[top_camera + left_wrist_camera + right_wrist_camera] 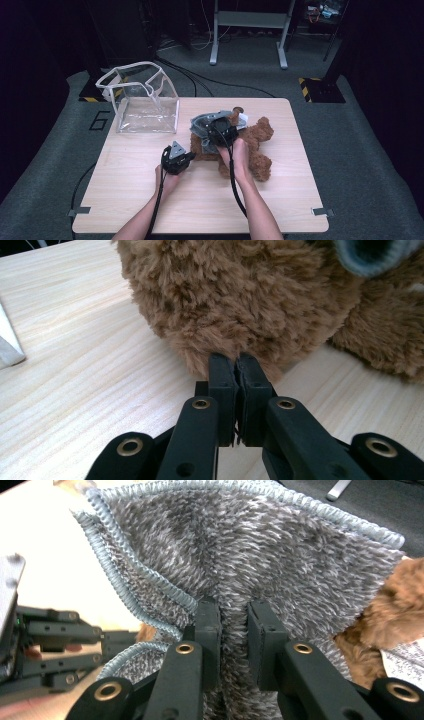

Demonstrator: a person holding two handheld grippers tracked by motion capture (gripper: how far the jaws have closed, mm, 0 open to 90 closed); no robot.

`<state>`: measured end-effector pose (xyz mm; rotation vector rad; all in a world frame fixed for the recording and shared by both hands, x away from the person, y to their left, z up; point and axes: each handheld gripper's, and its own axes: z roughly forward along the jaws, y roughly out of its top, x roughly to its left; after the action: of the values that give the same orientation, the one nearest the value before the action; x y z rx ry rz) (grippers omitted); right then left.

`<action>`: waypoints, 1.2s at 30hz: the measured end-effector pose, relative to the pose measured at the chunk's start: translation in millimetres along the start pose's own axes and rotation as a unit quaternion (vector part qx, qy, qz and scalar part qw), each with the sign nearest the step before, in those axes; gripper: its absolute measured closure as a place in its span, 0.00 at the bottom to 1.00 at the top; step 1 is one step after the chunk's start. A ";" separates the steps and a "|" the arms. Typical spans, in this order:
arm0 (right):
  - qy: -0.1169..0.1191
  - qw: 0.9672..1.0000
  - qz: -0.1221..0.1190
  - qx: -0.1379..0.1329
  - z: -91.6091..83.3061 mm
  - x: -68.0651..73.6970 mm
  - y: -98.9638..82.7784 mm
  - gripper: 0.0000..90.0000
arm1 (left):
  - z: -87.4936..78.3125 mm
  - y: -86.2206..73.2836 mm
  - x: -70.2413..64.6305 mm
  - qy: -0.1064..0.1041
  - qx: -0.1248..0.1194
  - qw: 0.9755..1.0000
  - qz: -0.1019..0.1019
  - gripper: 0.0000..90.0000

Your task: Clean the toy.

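- Left hand-held gripper (235, 365): jaws pressed together, pinching the brown plush bear (240, 295) by its fur.
- Right hand-held gripper (234, 611) pinches a fold of the grey cloth (260, 550) on the bear.
- Both lie on the bench (150, 200).

pale wood worktop (150, 200); grey carpet floor (360, 165); grey metal frame legs (250, 30) beyond far edge; black cables (210, 80); dark surrounds.

Both grippers' fingers (235, 385) pinched close.
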<state>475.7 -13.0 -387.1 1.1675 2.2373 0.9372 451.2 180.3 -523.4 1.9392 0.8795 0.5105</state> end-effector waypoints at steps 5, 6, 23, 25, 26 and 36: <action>0.005 1.000 0.007 0.001 -1.7 -0.9 4.6 0.86 | 1.6 -0.2 -2.6 0.015 -0.005 1.000 0.002 0.97; 0.014 1.000 0.008 0.011 -1.0 -0.7 3.6 0.86 | 0.4 0.0 -1.0 0.013 -0.001 1.000 0.008 0.97; 0.015 1.000 -0.002 0.005 -0.2 4.3 -9.7 0.85 | -1.4 -0.5 -1.8 0.012 -0.007 1.000 0.009 0.97; 0.014 1.000 0.003 0.002 -4.9 2.9 -10.2 0.86 | -0.9 -0.6 -1.9 0.014 -0.010 1.000 0.008 0.97; 0.016 1.000 0.005 -0.005 -7.8 3.4 -10.0 0.86 | -1.2 -0.6 -1.9 0.014 -0.010 1.000 0.008 0.97; 0.018 1.000 -0.010 0.012 8.6 16.0 -8.1 0.86 | -1.1 -1.0 -2.1 0.016 -0.016 1.000 0.002 0.97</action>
<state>468.3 0.2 -400.1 1.1449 2.2907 0.9321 448.8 179.6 -523.8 1.9089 0.8823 0.5556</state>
